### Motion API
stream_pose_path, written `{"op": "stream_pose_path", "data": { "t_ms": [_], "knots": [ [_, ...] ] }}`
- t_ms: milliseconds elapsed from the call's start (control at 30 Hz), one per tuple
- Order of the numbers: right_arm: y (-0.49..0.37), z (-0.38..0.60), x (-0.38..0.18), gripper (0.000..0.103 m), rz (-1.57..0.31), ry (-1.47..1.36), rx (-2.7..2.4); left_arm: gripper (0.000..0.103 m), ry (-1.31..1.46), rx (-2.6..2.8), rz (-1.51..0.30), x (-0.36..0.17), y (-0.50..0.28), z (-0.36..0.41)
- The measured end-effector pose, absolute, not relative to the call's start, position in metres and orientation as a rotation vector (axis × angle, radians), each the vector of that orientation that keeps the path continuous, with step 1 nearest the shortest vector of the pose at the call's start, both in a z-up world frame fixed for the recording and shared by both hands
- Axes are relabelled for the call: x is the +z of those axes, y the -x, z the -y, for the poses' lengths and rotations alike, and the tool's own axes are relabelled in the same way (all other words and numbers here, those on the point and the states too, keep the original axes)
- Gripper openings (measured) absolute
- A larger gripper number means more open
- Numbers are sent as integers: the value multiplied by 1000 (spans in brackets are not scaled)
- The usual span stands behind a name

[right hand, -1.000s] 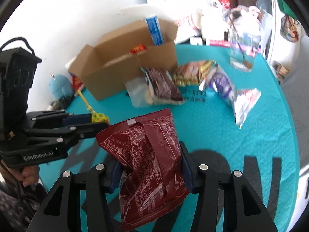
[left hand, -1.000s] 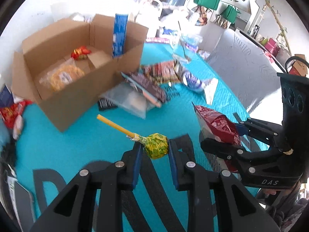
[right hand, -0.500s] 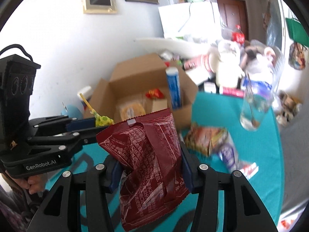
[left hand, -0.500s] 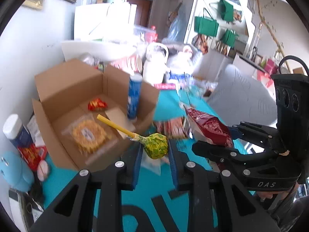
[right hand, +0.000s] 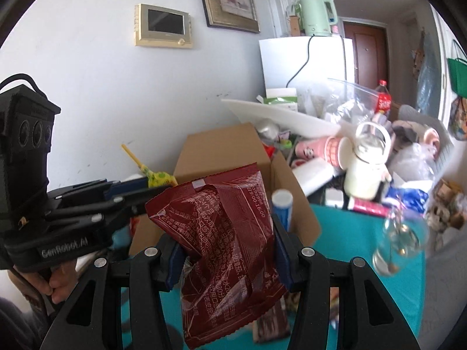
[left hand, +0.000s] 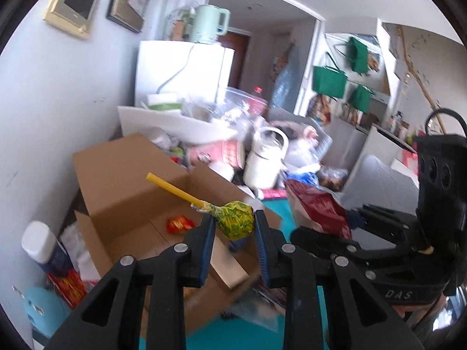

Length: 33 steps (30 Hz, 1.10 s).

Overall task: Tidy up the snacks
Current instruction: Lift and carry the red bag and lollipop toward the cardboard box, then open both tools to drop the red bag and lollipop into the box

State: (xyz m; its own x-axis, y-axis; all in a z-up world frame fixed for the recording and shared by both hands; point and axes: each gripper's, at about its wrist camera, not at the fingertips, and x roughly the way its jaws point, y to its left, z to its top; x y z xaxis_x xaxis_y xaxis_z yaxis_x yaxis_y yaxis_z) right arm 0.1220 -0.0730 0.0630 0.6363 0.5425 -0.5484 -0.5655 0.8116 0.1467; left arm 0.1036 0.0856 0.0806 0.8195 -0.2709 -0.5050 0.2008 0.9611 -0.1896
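My left gripper [left hand: 233, 227] is shut on a lollipop [left hand: 235, 224] in a green-yellow wrapper, its yellow stick slanting up to the left. It hangs above the near edge of an open cardboard box [left hand: 122, 192] that holds a small red-wrapped candy [left hand: 179, 223]. My right gripper [right hand: 224, 250] is shut on a dark red snack bag [right hand: 224, 242], just in front of the same box [right hand: 221, 148]. That bag [left hand: 318, 207] and the right gripper [left hand: 327, 233] show at the right of the left wrist view. The left gripper [right hand: 143, 188] with the lollipop [right hand: 159, 178] shows at left.
A blue tube [right hand: 281, 208] stands in the box's right corner. Behind the box lie a white jug [right hand: 366, 166], pink cups [right hand: 327, 150] and plastic bags. A glass with a spoon [right hand: 400, 239] stands on the teal table [right hand: 350, 233]. A white-capped bottle [left hand: 41, 246] stands left of the box.
Both grippers have risen and moved toward the box with their snacks still gripped. The views now tilt up, showing the wall and fridge instead of the tabletop snacks.
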Motion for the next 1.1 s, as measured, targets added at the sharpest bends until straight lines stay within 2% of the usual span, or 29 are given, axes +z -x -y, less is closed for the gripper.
{"op": "stream_pose_path", "data": {
  "t_ms": [300,600,1100],
  "knots": [
    [-175,44,72,51,-556,24,587,26,154,-129,-560,70,-161,-120],
    [-226,16,47,52,-626,-58,598,26,185,-57,-656,34,-201,-142],
    [-245,-8,13,55,-721,71,568,26,163,7,-786,-1,-223,-146]
  ]
}}
